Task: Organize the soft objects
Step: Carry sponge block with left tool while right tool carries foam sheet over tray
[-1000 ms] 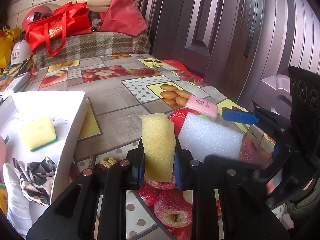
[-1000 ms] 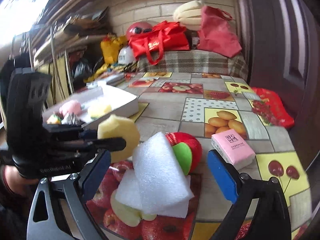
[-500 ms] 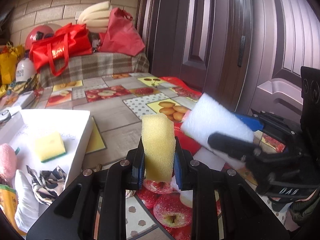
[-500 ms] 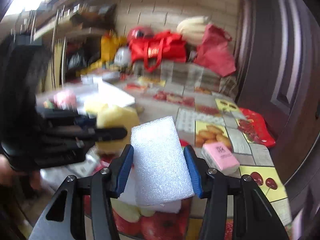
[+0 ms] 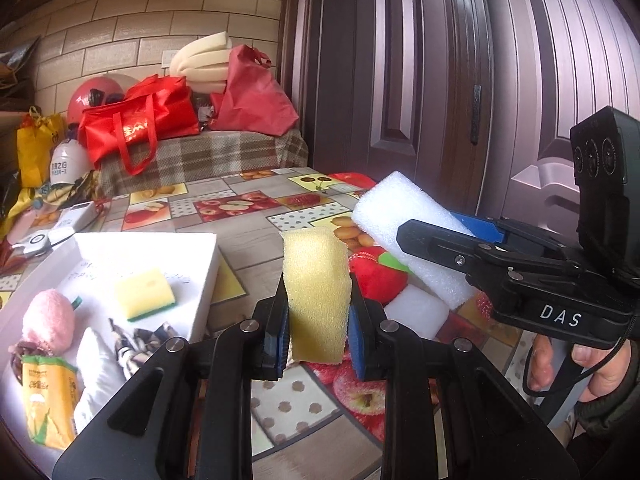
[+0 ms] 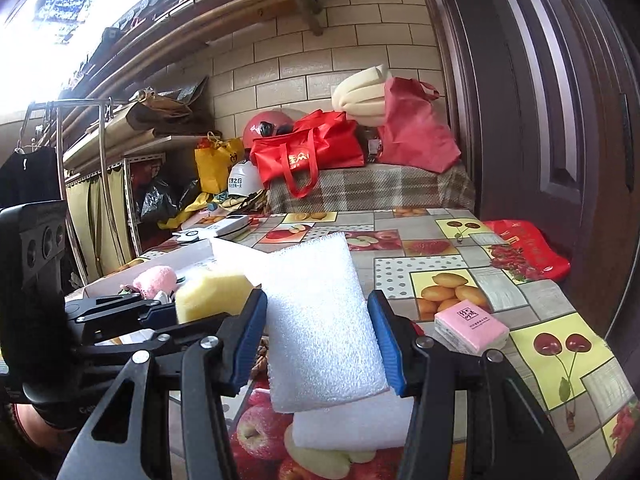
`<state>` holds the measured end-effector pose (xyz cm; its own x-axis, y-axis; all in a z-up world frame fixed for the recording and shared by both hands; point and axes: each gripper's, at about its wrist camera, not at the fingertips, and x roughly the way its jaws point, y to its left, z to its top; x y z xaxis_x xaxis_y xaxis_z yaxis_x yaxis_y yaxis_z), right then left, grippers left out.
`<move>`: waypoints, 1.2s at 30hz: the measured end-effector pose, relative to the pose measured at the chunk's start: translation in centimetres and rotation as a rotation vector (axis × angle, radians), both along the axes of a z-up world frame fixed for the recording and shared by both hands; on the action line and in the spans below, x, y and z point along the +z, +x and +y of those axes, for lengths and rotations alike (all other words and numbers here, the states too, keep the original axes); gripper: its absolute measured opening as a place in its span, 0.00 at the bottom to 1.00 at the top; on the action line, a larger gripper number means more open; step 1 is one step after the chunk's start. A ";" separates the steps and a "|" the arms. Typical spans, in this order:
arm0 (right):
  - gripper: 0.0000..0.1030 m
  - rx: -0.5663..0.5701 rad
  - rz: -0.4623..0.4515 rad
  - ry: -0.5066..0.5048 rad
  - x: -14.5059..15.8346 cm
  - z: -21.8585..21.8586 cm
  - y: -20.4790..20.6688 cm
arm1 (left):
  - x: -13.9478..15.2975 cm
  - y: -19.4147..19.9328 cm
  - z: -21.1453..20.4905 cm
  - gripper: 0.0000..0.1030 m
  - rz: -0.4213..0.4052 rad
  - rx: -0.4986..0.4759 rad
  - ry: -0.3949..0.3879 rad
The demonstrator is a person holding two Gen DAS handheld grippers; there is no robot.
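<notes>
- You are holding a yellow sponge [image 5: 318,294] upright in your left gripper [image 5: 316,336], above the table.
- Your right gripper [image 6: 318,346] is clamping a white foam pad [image 6: 320,320].
- Next, you are likely carrying both left to the white tray [image 5: 200,280], then opening.

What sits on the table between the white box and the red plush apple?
Only bare fruit-print tablecloth between the white cardboard box and red plush apple, per the left wrist view; the held yellow sponge hangs in front.

Two close wrist views, shared table [image 5: 248,240]
</notes>
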<state>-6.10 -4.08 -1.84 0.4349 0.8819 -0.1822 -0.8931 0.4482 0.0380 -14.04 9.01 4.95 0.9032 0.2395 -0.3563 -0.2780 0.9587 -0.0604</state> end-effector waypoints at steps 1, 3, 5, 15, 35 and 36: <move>0.51 0.003 0.003 -0.002 0.0 0.1 -0.1 | 0.0 -0.3 0.2 0.22 -0.001 0.007 -0.002; 0.51 0.012 0.006 -0.005 0.0 0.4 -0.3 | 0.0 -0.9 0.6 0.22 -0.005 0.023 -0.009; 0.51 0.020 0.002 -0.009 -0.1 0.6 -0.7 | -0.1 -1.4 0.9 0.22 -0.004 0.038 -0.006; 0.51 0.073 -0.008 -0.041 -0.2 2.8 -2.3 | -0.2 -4.9 2.8 0.22 -0.008 0.150 0.069; 0.50 0.226 0.037 -0.153 -1.2 7.8 -4.7 | -1.0 -10.8 11.6 0.22 -0.027 0.403 0.002; 0.50 0.238 0.036 -0.159 -1.3 8.1 -4.9 | -1.0 -11.1 12.0 0.22 -0.028 0.409 -0.007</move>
<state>-11.01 4.04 -3.11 0.2099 0.9175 -0.3378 -0.9732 0.2293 0.0180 -25.09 20.96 3.95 0.7432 0.5790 -0.3353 -0.6347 0.7687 -0.0793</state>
